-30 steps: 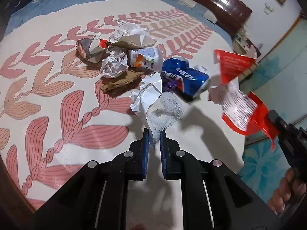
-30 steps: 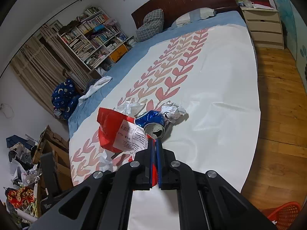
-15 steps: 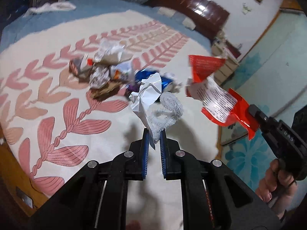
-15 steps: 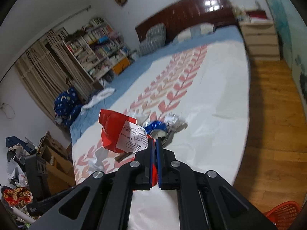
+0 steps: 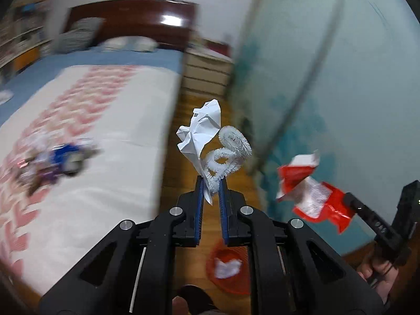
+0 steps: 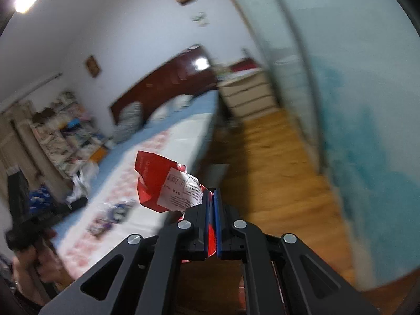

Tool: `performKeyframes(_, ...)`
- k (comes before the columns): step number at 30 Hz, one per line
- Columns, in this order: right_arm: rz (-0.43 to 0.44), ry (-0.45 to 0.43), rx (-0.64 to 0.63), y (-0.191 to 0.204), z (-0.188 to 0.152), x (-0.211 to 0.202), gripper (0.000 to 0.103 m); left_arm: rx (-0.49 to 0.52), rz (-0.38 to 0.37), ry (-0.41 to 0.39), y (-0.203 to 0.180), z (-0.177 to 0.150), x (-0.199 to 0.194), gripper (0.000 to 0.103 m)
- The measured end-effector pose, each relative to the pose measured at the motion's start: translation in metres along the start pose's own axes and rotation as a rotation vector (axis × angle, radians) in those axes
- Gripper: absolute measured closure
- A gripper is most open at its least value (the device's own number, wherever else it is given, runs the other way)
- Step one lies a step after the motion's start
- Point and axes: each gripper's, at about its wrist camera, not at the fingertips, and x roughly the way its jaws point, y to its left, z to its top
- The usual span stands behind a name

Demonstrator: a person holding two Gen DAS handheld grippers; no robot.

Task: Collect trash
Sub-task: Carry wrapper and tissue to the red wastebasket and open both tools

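My left gripper [image 5: 210, 183] is shut on crumpled white paper [image 5: 200, 134] and a fuzzy white strip [image 5: 229, 149], held in the air over the wooden floor. My right gripper [image 6: 212, 193] is shut on a red wrapper [image 6: 165, 183] with a white label; the wrapper also shows in the left wrist view [image 5: 312, 197]. A red basket [image 5: 228, 267] with white trash in it stands on the floor below my left gripper. The remaining trash pile with a blue can [image 5: 64, 155] lies blurred on the bed.
The bed [image 5: 110, 136] with a white and pink leaf cover is on the left. A teal wall [image 5: 341, 105] is on the right, with a strip of wooden floor [image 6: 262, 162] between. A bedside drawer unit [image 6: 249, 94] stands far back.
Both grippers have swung away from the bed pile to the right, over the floor, each still holding its trash. The red basket has come into the left wrist view.
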Motion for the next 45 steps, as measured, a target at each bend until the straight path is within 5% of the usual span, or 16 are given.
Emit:
performKeyframes(4,-0.147,0.049,-0.083,-0.043,-0.027,-0.011,0.098,0.066,-0.105,0.161,-0.064,-0.026,0.070,0.092)
performKeyframes(9,-0.324,0.213,-0.109,-0.096,-0.094,0.030,0.098,0.114,-0.092,0.451,-0.092,-0.100,0.180,0.092)
performKeyframes(12,-0.351,0.317,-0.031,-0.128,-0.126,0.064,0.098,0.131,-0.020,0.626,-0.093,-0.140,0.225,0.092)
performKeyframes(17,-0.339,0.395,-0.003,-0.142,-0.157,0.097,0.098,0.201,0.007,0.712,-0.100,-0.167,0.247,0.092)
performKeyframes(29,-0.358,0.416,-0.011,-0.129,-0.170,0.123,0.098,0.289,0.051,0.708,-0.111,-0.169,0.255,0.092)
performKeyframes(34,-0.368,0.408,-0.020,-0.126,-0.168,0.123,0.090,0.290,0.049,0.696,-0.109,-0.167,0.254,0.091)
performKeyframes(35,-0.371,0.404,-0.020,-0.125,-0.167,0.122,0.086,0.290,0.051,0.687,-0.110,-0.166,0.252,0.089)
performKeyframes(37,-0.385,0.388,-0.018,-0.125,-0.165,0.118,0.053,0.296,0.062,0.679,-0.109,-0.163,0.249,0.071)
performKeyframes(38,-0.394,0.371,-0.011,-0.126,-0.163,0.115,0.053,0.293,0.073,0.670,-0.108,-0.161,0.247,0.046)
performKeyframes(39,-0.414,0.362,-0.012,-0.126,-0.161,0.113,0.053,0.286,0.079,0.657,-0.107,-0.159,0.245,0.040)
performKeyframes(45,-0.446,0.337,0.013,-0.130,-0.145,0.102,0.054,0.234,0.069,0.603,-0.098,-0.143,0.227,0.040)
